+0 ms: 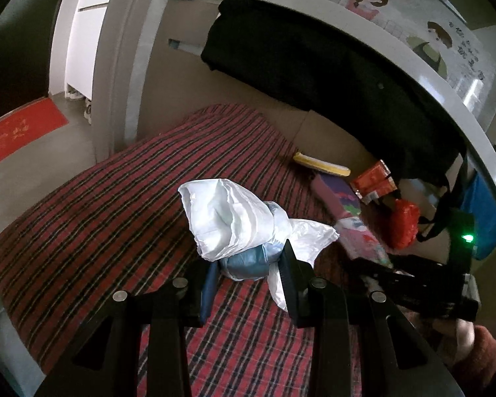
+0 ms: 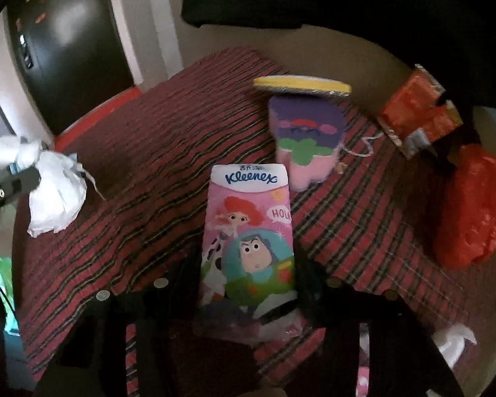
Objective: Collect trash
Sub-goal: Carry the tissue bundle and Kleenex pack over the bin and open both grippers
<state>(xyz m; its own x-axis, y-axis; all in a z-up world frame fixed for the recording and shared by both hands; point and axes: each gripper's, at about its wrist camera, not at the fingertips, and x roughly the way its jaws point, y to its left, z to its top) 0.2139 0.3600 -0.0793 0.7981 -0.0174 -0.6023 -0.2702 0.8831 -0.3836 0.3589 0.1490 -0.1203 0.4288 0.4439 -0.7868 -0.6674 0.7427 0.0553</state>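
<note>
Left gripper point(image 1: 249, 264) clamped the white-and-blue wad point(image 1: 238, 228) above the plaid cloth point(image 1: 115, 198). Right gripper point(image 2: 248, 284) straddled the Kleenex pack point(image 2: 249, 235); grip undetermined.

Left tool point(image 1: 248, 264) clamped on a white-and-blue crumpled plastic wad point(image 1: 244, 228), held above the red plaid cloth point(image 1: 115, 218). Along the cloth's far right edge: yellow flat object point(image 1: 320, 164), purple-pink pouch point(image 1: 339, 197), tissue pack point(image 1: 363, 236), orange cartons point(image 1: 373, 180), red bag point(image 1: 405, 223). Right tool point(image 1: 423, 284) low at the right, green light on.
</note>
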